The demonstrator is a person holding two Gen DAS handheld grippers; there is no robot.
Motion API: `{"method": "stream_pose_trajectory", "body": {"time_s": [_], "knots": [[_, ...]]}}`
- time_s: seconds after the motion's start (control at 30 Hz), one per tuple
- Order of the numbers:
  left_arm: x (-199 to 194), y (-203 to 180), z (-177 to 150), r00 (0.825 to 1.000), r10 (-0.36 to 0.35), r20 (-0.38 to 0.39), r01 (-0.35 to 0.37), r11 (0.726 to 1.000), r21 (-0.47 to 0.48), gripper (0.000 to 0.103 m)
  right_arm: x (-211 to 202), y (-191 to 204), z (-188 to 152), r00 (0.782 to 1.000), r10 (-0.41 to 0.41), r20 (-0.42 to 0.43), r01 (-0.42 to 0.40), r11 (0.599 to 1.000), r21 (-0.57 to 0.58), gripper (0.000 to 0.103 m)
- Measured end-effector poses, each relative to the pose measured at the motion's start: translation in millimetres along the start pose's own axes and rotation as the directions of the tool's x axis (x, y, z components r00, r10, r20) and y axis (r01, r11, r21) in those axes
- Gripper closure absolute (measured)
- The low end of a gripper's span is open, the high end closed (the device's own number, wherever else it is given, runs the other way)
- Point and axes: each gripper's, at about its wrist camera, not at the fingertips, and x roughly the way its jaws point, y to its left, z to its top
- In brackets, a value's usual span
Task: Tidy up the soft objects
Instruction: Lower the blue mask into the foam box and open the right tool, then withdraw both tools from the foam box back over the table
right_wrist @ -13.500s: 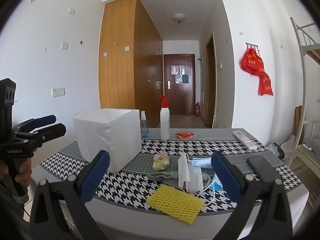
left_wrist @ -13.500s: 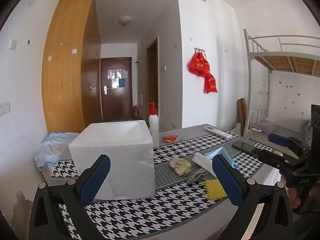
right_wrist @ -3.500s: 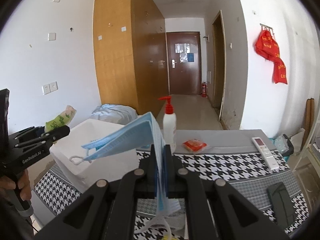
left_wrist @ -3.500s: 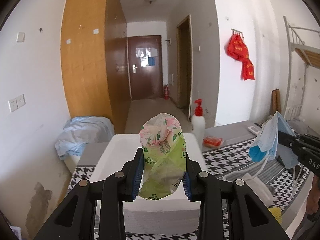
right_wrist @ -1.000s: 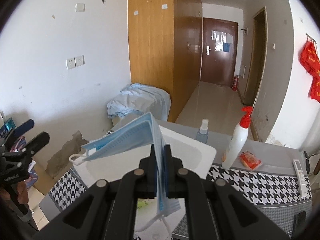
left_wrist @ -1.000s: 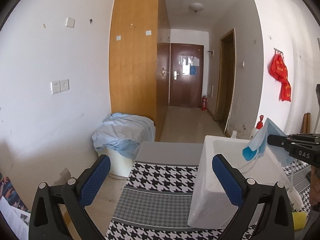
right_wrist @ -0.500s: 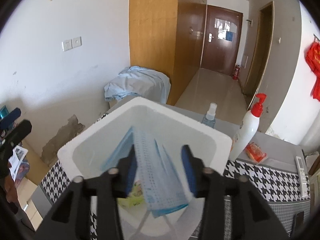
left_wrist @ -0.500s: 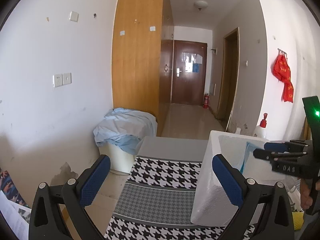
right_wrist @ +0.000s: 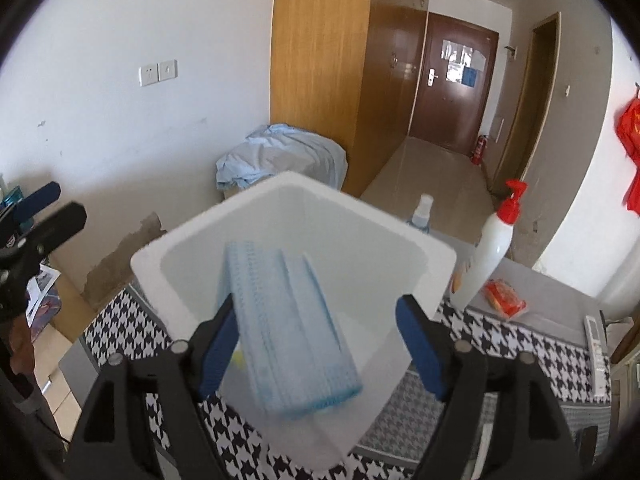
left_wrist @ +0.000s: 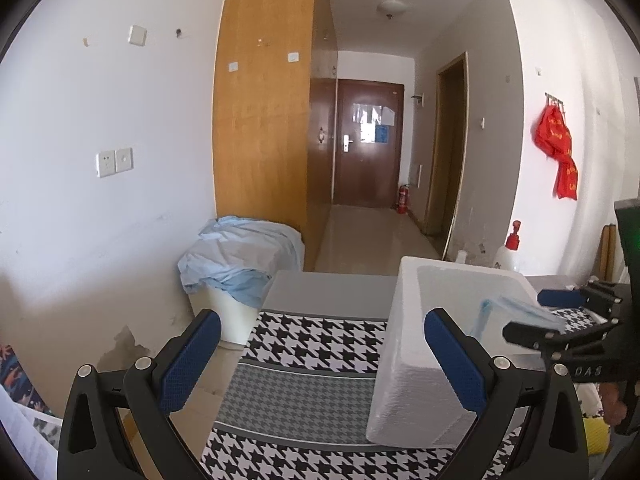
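Note:
A white foam box (right_wrist: 180,280) stands on the houndstooth cloth; it also shows in the left wrist view (left_wrist: 404,360). My right gripper (right_wrist: 316,344) is open directly above the box's opening. A blue face mask (right_wrist: 288,328) hangs loose between its fingers, blurred, over the box; in the left wrist view the mask (left_wrist: 516,312) shows by the right gripper (left_wrist: 548,316). A bit of yellow-green shows in the box (right_wrist: 239,356). My left gripper (left_wrist: 320,360) is open and empty, left of the box.
A white pump bottle with red top (right_wrist: 486,256), a small spray bottle (right_wrist: 420,210) and a red packet (right_wrist: 505,298) stand behind the box. A remote (right_wrist: 596,336) lies at the right. A bin covered with blue cloth (left_wrist: 240,256) stands on the floor left.
My right gripper has opened wide over the box, and the mask has come free of its fingers and sinks toward the box. My left gripper stays open to the left.

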Motion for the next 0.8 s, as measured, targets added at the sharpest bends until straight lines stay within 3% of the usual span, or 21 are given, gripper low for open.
{"method": "stream_pose_trajectory", "body": {"time_s": [0.8], "knots": [[-25, -25, 3, 0.999, -0.042, 0.024, 0.041, 0.999, 0.029, 0.001, -63, -3, -13, 0.991, 0.012, 0.135, -0.013, 1.000, 0.006, 0.022]]}}
